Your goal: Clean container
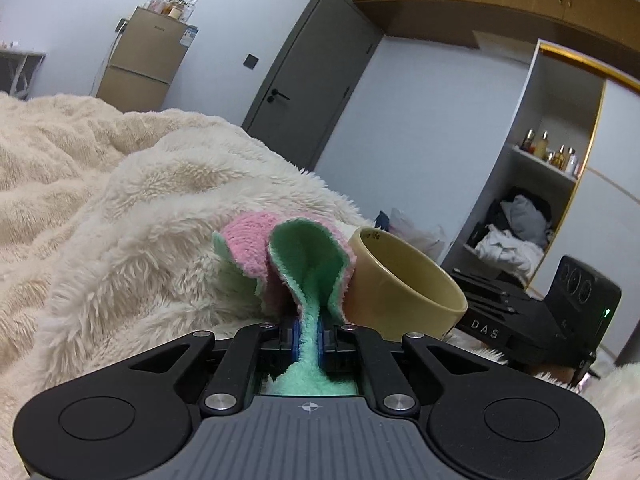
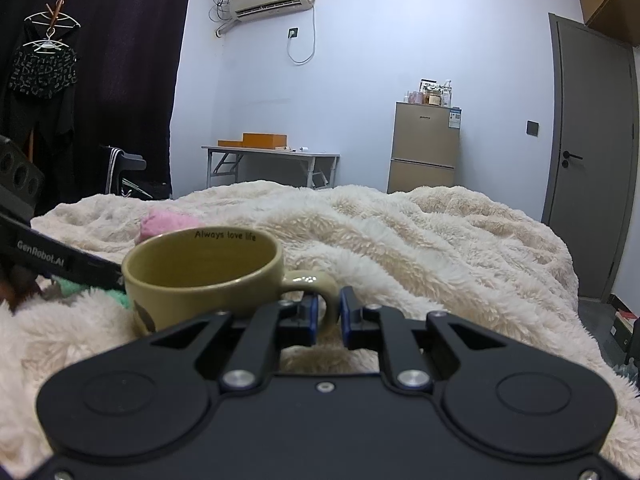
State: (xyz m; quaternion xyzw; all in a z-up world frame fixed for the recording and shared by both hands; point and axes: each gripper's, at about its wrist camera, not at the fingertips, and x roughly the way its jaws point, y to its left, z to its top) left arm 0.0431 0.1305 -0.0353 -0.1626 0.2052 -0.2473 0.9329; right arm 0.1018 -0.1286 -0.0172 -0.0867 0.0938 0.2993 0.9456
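Note:
A khaki mug with "Always love life" printed inside its rim sits on a cream fluffy blanket. My right gripper is shut on the mug's handle, which sits between the blue pads. My left gripper is shut on a green and pink cloth, whose loose end stands up just left of the mug. In the right wrist view the cloth's pink part shows behind the mug, and the left gripper's black body reaches in from the left.
The blanket is bunched into high folds left of and behind the cloth. The right gripper's black body lies right of the mug. Beyond the bed stand a small fridge, a folding table and a grey door.

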